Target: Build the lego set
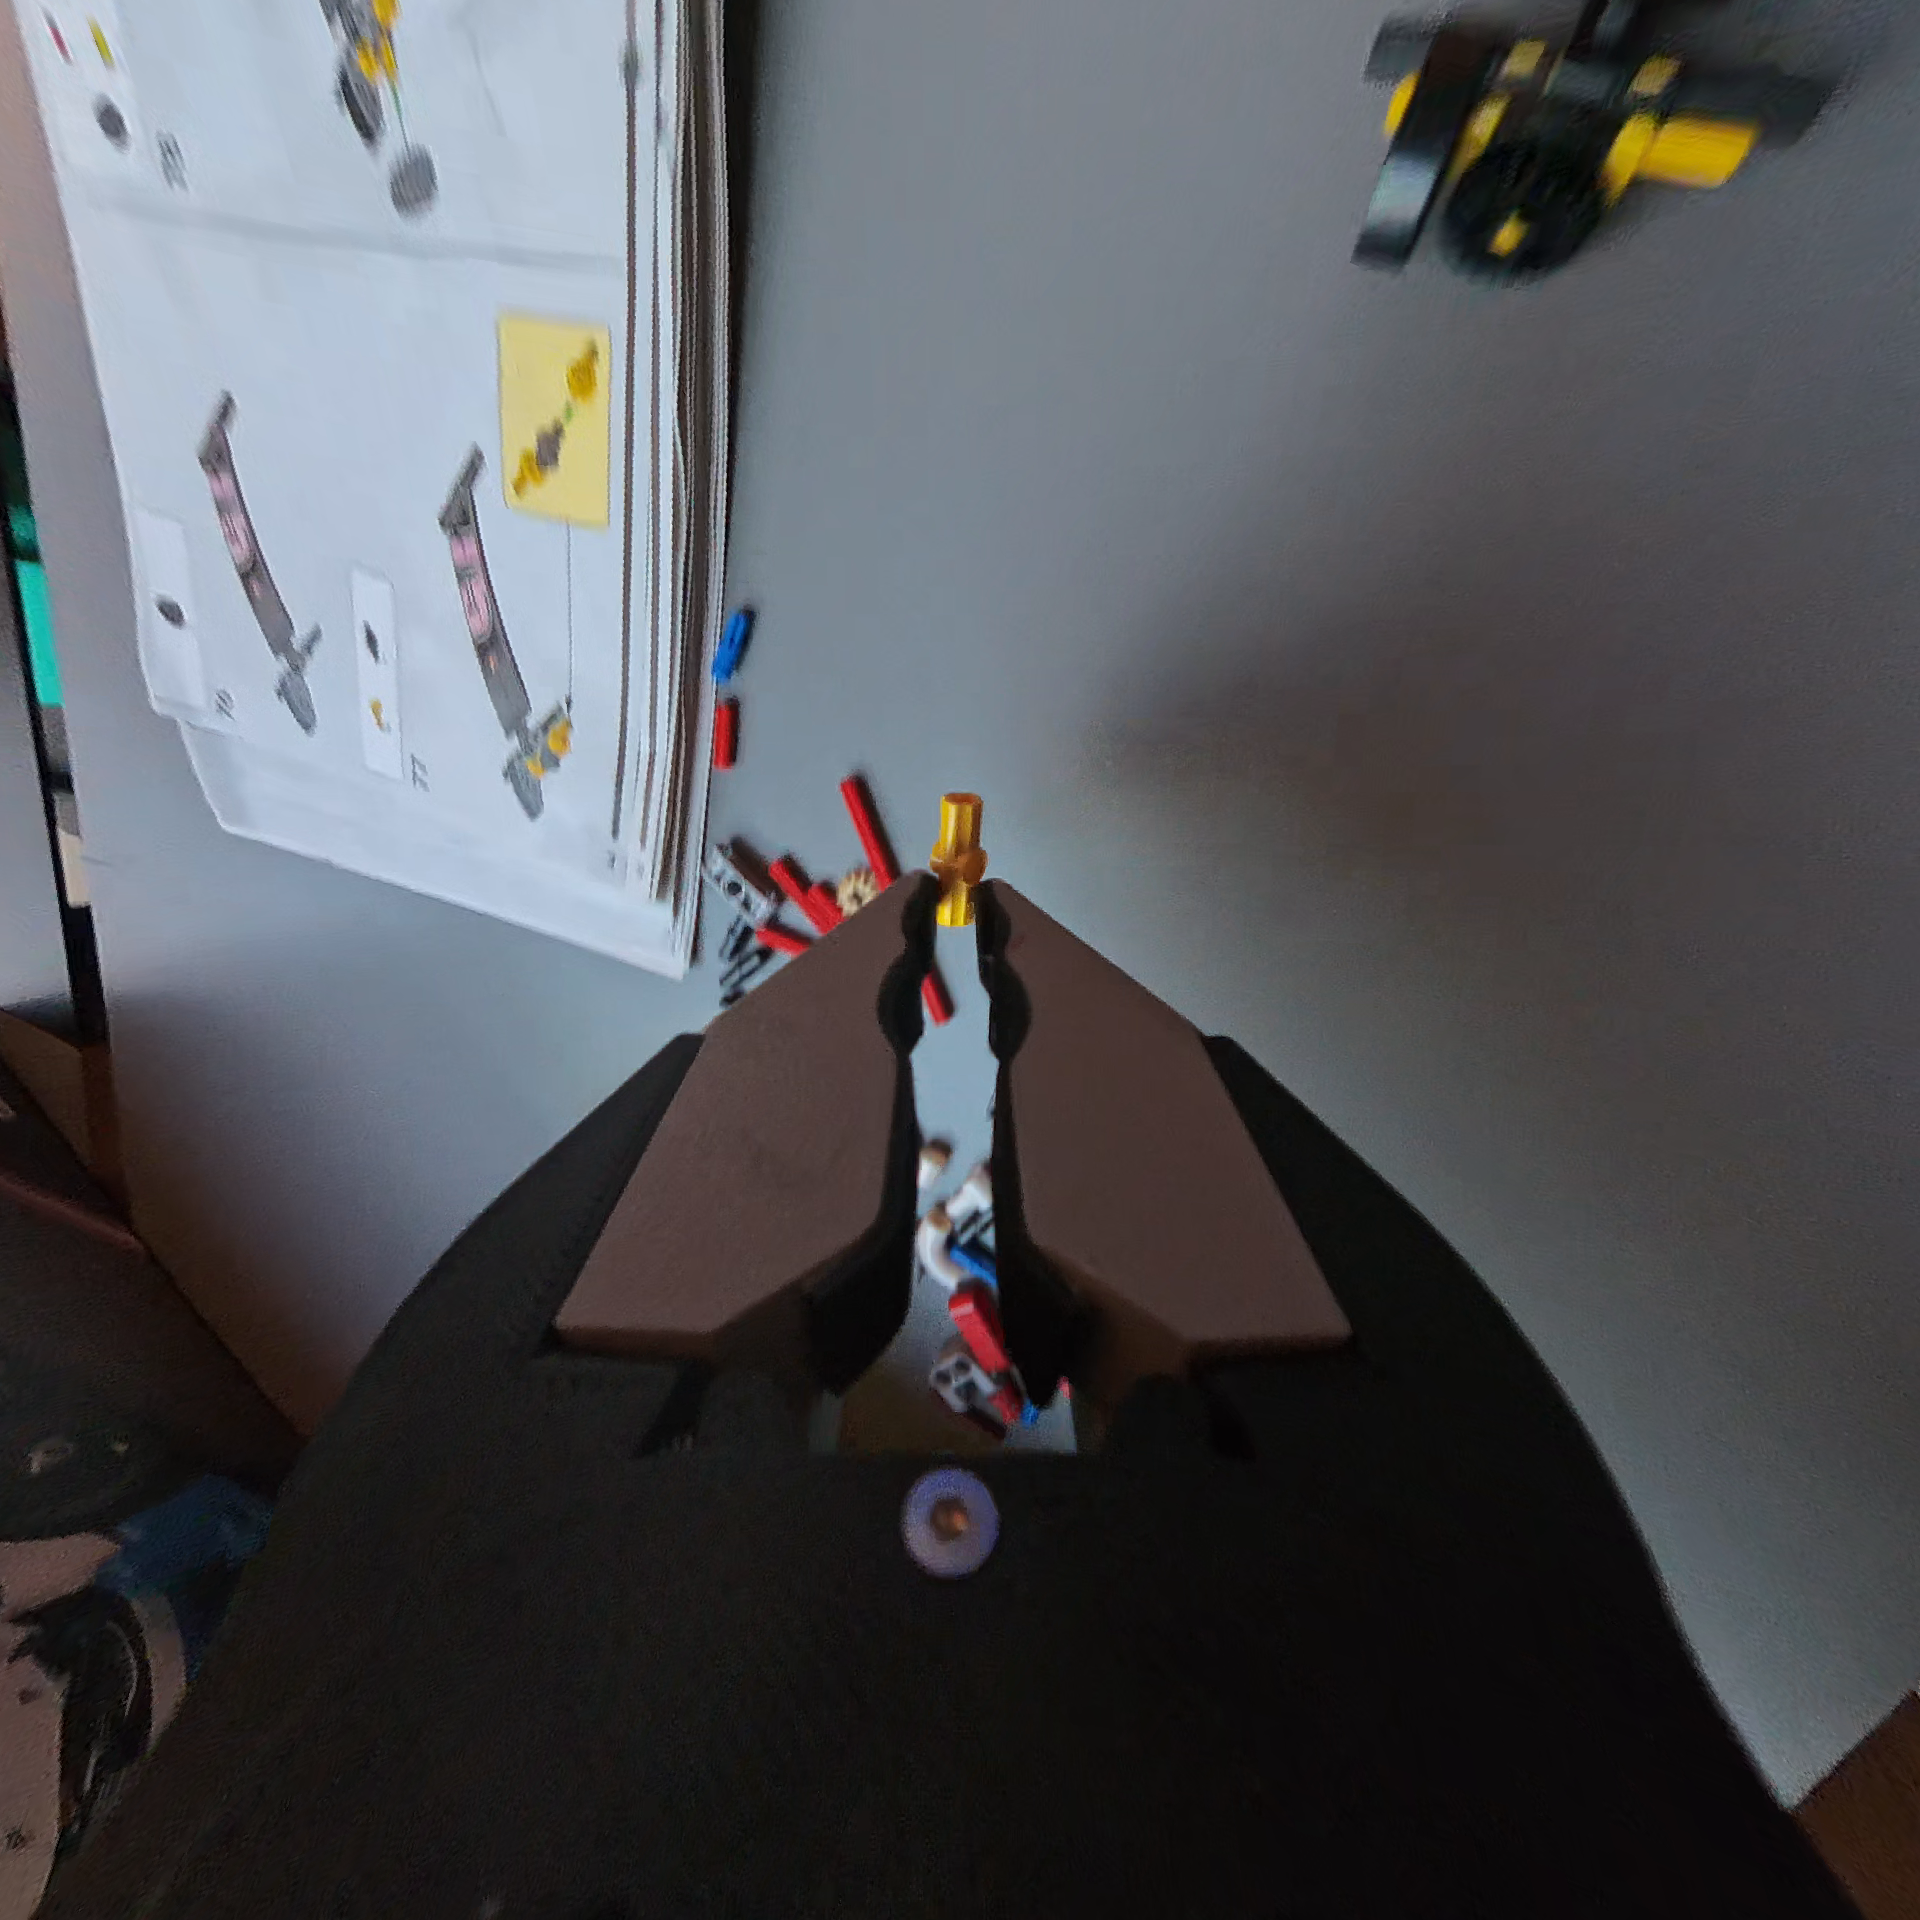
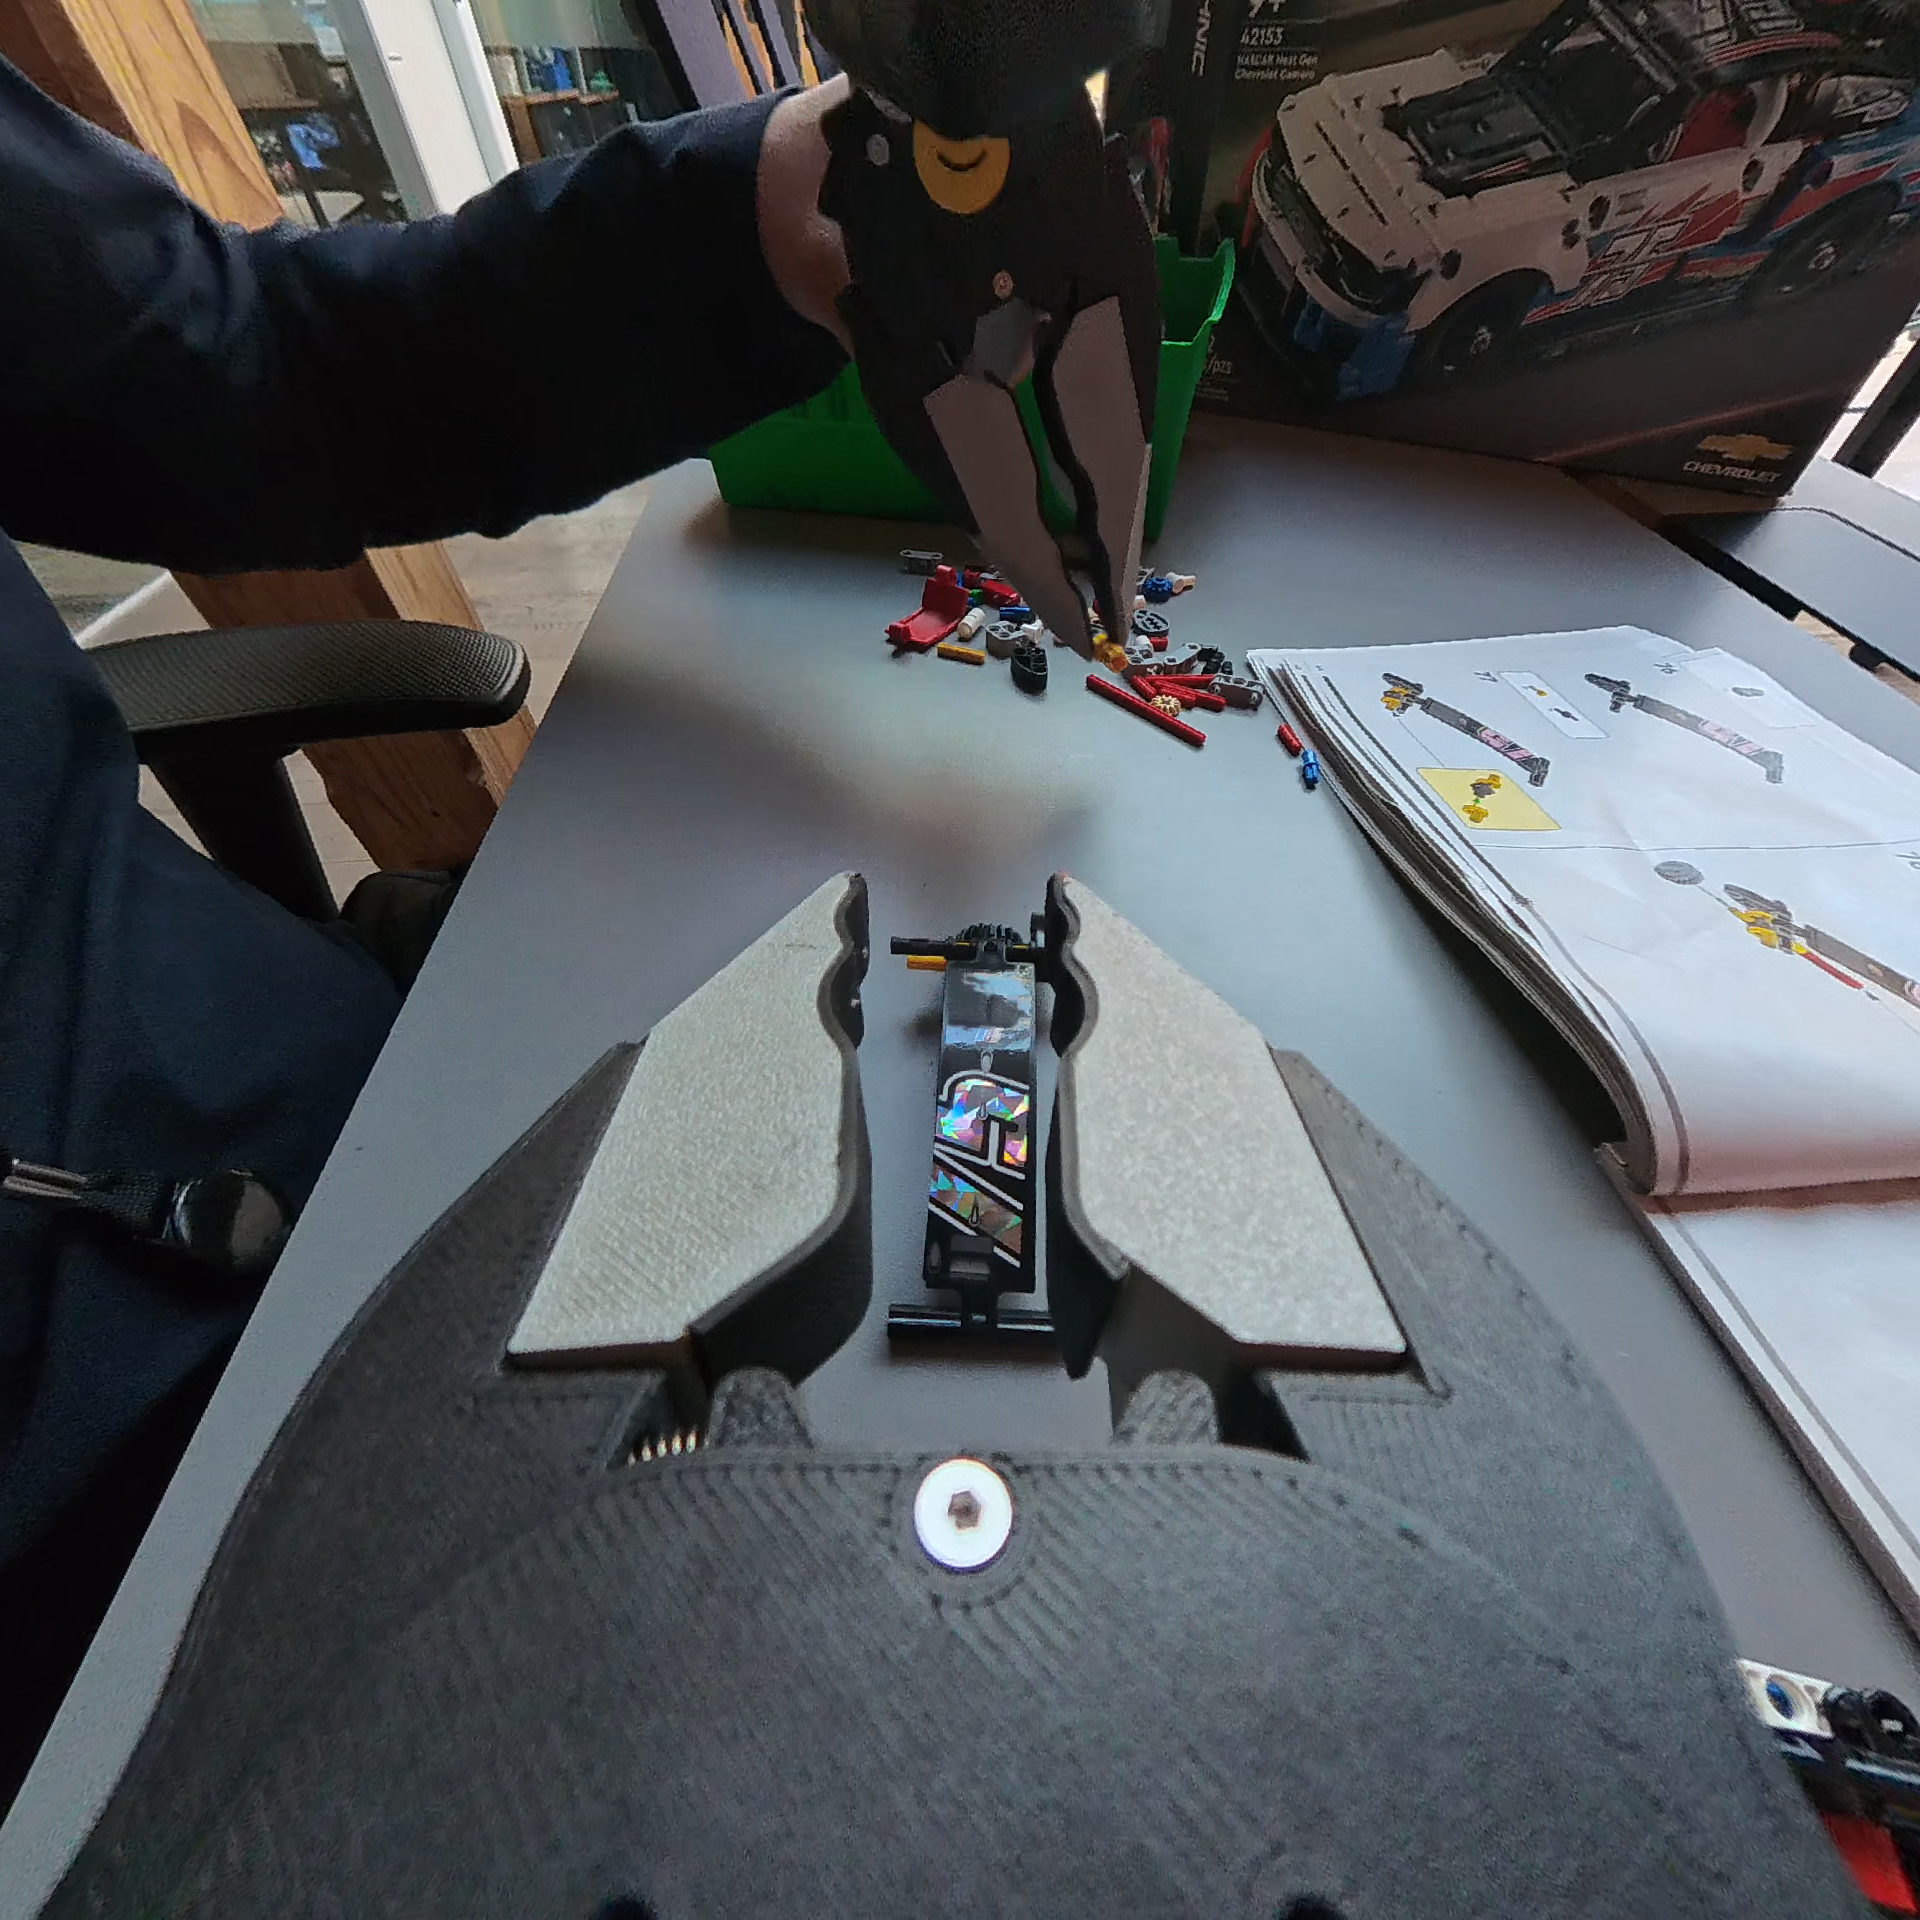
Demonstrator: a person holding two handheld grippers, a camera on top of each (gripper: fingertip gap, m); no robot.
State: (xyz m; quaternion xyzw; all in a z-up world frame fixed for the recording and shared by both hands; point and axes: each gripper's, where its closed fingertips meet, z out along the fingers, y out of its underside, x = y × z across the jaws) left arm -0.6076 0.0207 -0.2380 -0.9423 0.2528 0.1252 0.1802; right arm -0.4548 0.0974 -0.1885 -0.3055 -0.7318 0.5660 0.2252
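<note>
Between left gripper (image 1: 954,902) tips: yellow pin (image 1: 957,869), clamped; right gripper (image 2: 956,914) apart around black panel (image 2: 983,1122).

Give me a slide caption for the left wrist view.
Left claw pinching a small yellow peg above scattered red rods beside an open booklet.

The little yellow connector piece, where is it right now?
The yellow connector piece is pinched at the tips of the left gripper, above the pile of red rods, right of the instruction booklet.
</note>
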